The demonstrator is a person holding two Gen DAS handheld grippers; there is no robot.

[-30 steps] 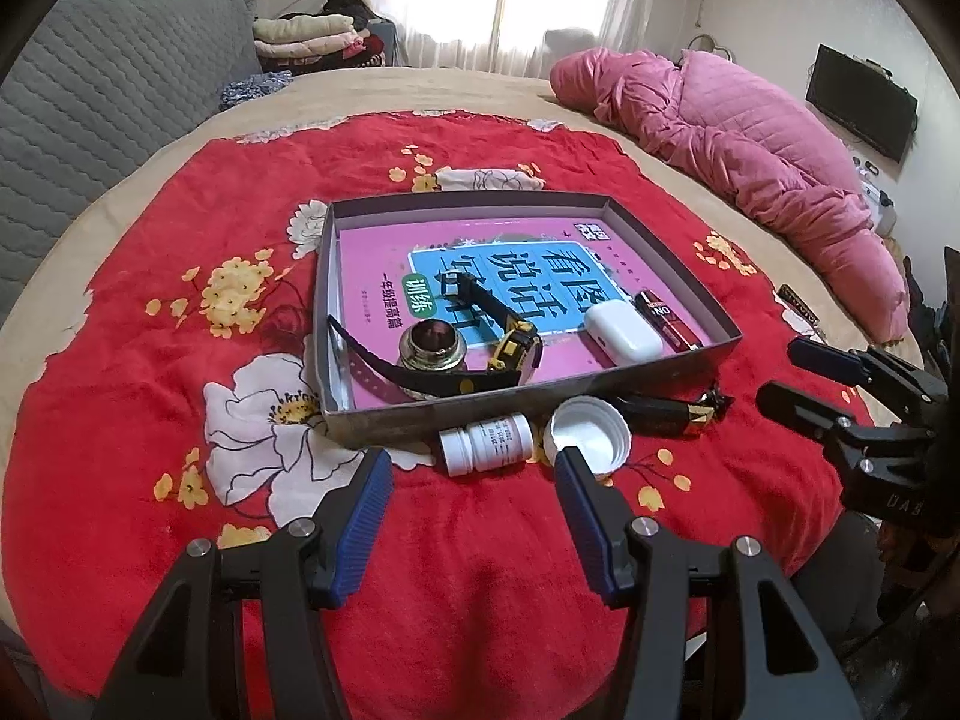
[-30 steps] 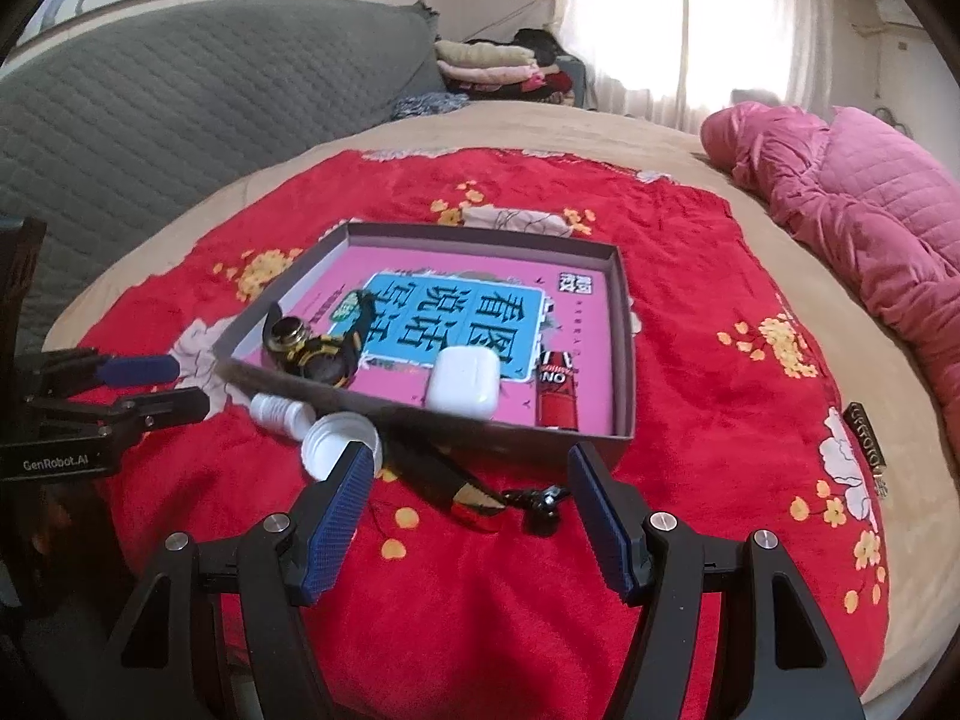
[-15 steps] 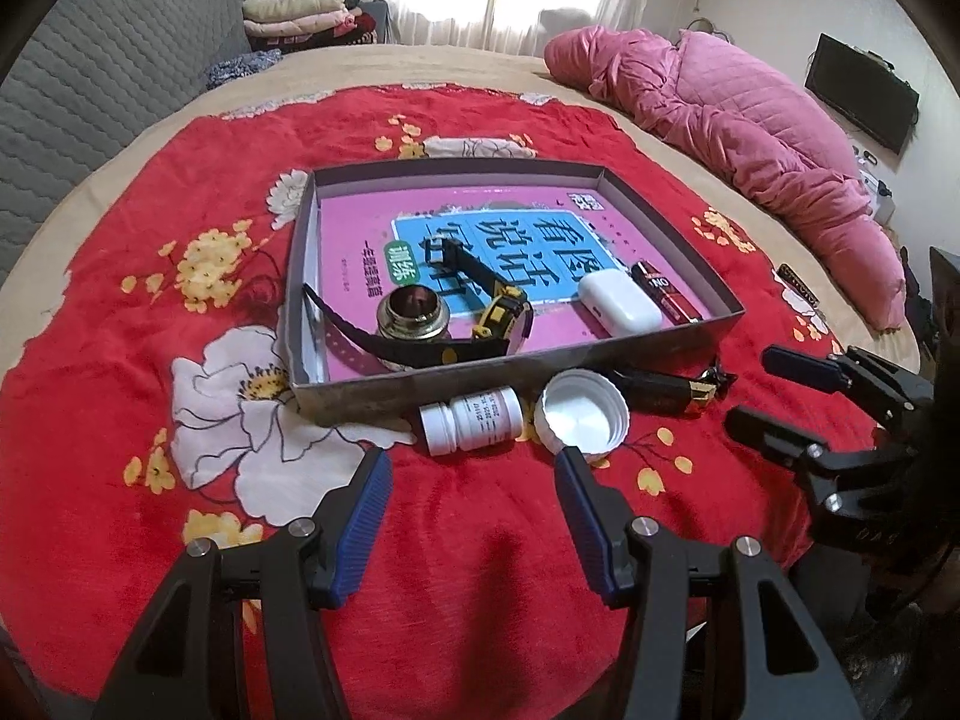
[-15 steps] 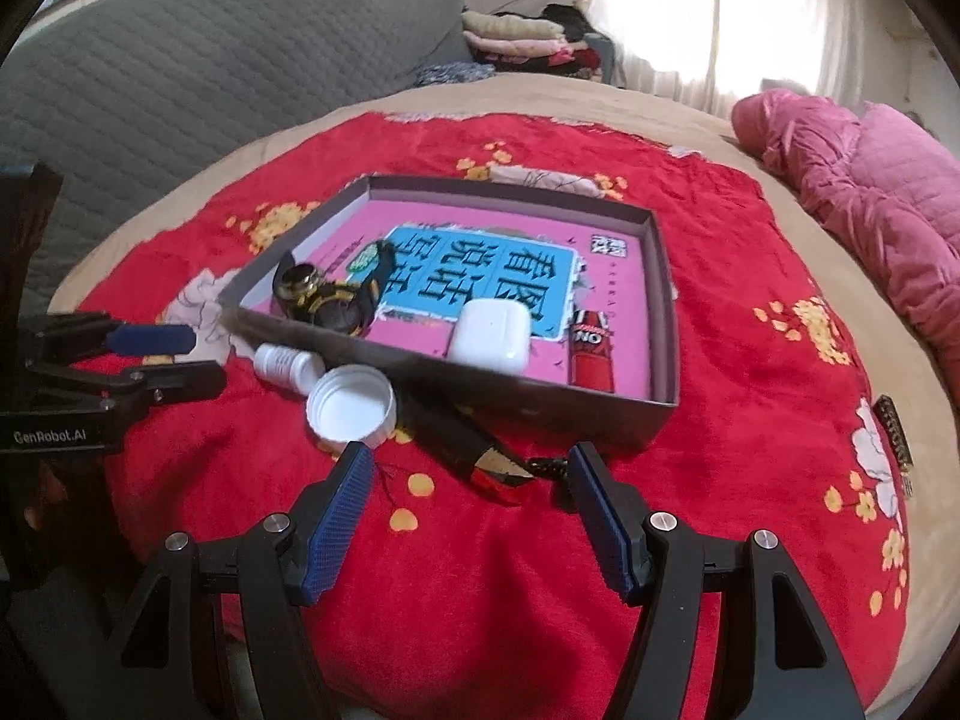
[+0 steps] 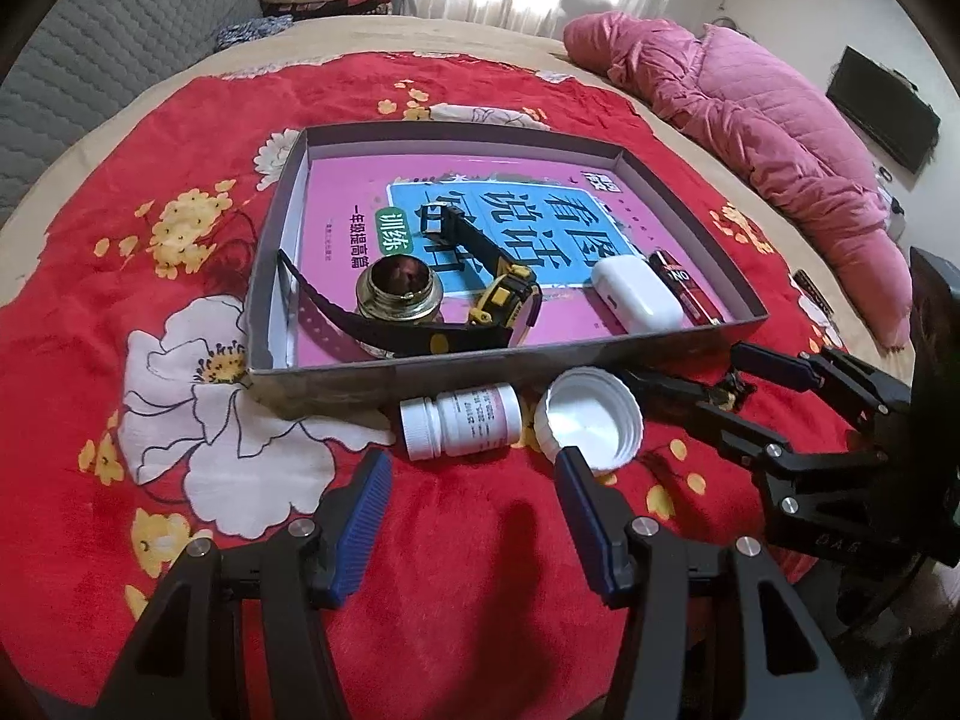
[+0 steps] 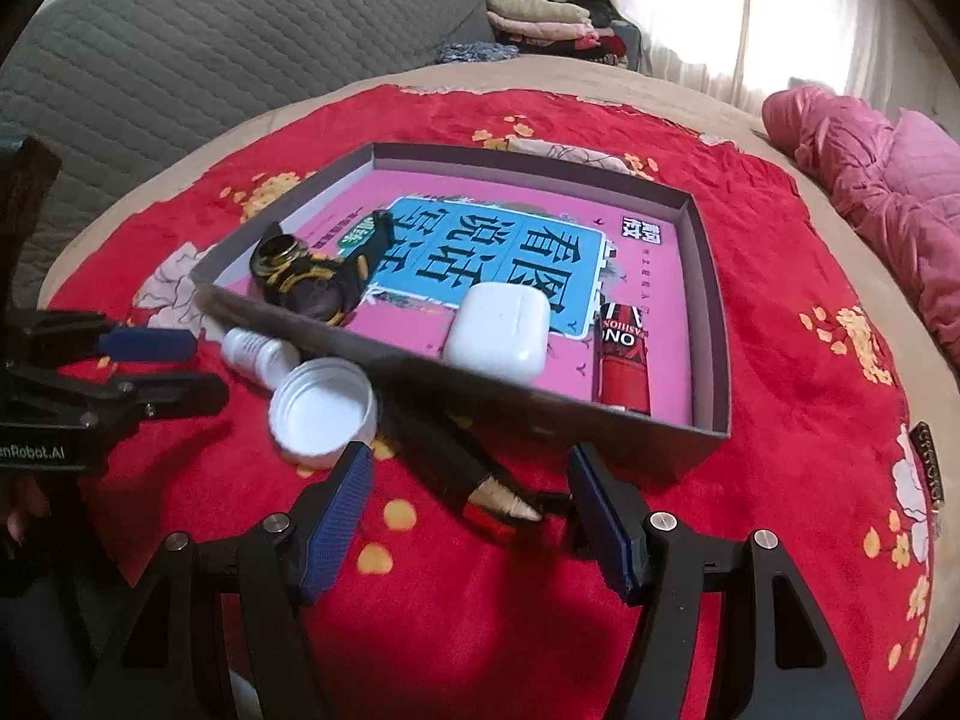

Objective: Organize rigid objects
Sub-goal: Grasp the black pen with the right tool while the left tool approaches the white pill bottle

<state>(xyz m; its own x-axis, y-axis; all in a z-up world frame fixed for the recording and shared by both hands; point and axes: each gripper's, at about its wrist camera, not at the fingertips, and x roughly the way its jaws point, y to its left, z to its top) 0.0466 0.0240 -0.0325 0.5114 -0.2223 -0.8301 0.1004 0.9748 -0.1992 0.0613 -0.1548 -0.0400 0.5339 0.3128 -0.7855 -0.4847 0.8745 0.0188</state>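
Grippers both wide open, nothing held. We see the left gripper low over the red flowered blanket, its fingers either side of a white pill bottle lying on its side, not touching it. White cap sits just right of the bottle, open side up. Right gripper straddles a dark folded tool with a red and tan end, pads clear of it. All three lie on the blanket against the near wall of the grey box. Inside the box: pink book, wristwatch, brass fitting, white earbud case, red tube.
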